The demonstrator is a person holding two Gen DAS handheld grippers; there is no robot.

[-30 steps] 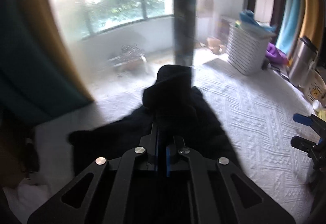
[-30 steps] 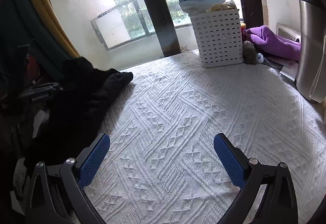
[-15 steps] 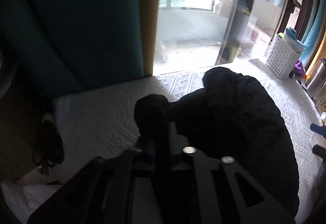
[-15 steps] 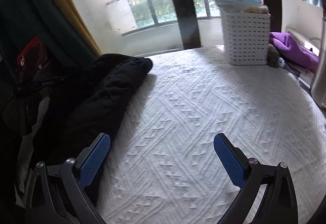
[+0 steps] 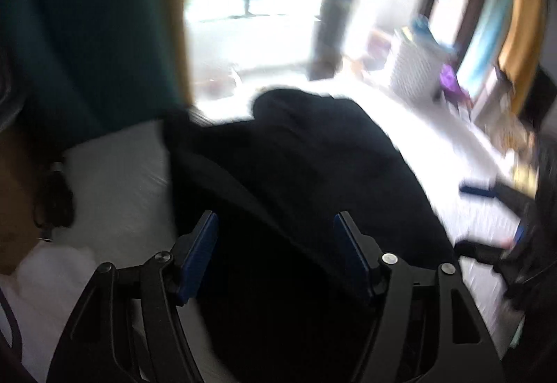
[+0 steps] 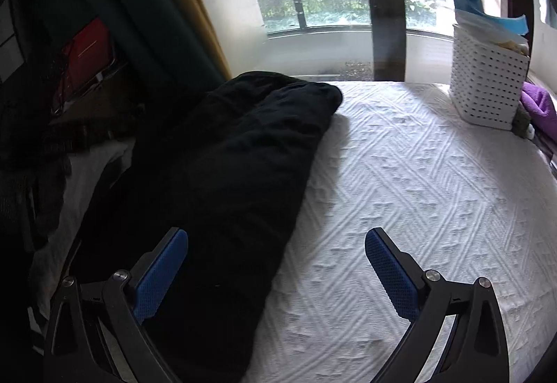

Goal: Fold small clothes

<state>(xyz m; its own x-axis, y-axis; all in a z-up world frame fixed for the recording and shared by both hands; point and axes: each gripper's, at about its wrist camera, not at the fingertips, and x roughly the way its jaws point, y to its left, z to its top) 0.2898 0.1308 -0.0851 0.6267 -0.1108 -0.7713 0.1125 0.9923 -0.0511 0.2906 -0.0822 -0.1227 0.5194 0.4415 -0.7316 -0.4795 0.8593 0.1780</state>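
A black garment [image 6: 236,174] lies bunched lengthwise along the left side of the white textured bedspread [image 6: 417,191]. In the blurred left wrist view it [image 5: 306,167] fills the middle. My left gripper [image 5: 276,229] is open and empty just above the garment's near end. My right gripper [image 6: 275,247] is open and empty, low over the garment's right edge; its blue fingertips [image 5: 477,189] also show at the right of the left wrist view.
A white perforated basket [image 6: 487,83] with cloths stands at the far right of the bed, a purple cloth [image 6: 539,104] beside it. Dark green and yellow curtains [image 6: 153,17] hang at the left. A window with a dark post [image 6: 383,0] lies behind the bed.
My left gripper has opened and let go of the black garment, which now lies on the bed. My right gripper has moved left toward the garment, still open.
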